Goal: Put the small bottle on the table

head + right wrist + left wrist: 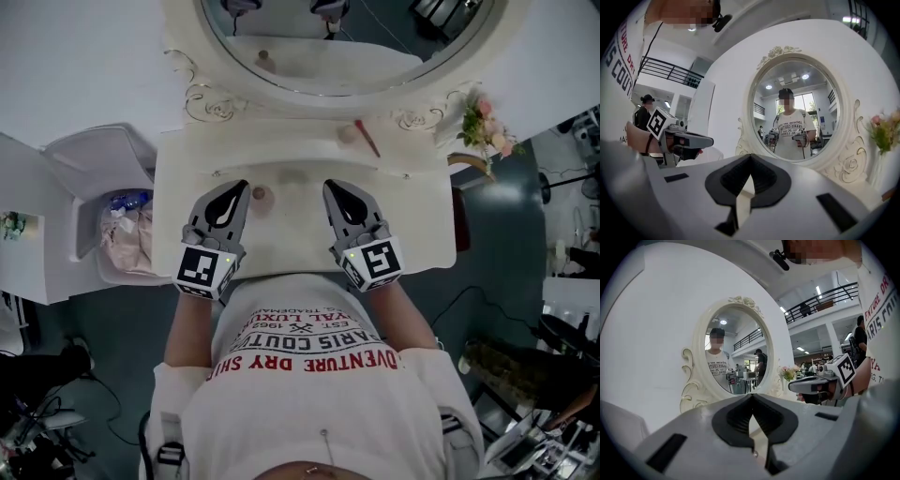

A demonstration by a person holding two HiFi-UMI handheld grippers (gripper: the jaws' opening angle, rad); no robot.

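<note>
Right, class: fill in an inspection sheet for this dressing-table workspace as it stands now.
Surface: cream dressing table, oval mirror behind.
Job's things: small bottle stands on the table beside the left hand-held gripper, not gripped.
Clutter: pale round item, red stick, flowers at the right corner.
Grippers: left hand-held gripper and right hand-held gripper both shut, empty.
Cables: dark cable on the floor, right.
Surroundings: open bin with rubbish, left.

Small bottle [260, 194] on table [412, 216] beside left tool [242, 187]
</note>
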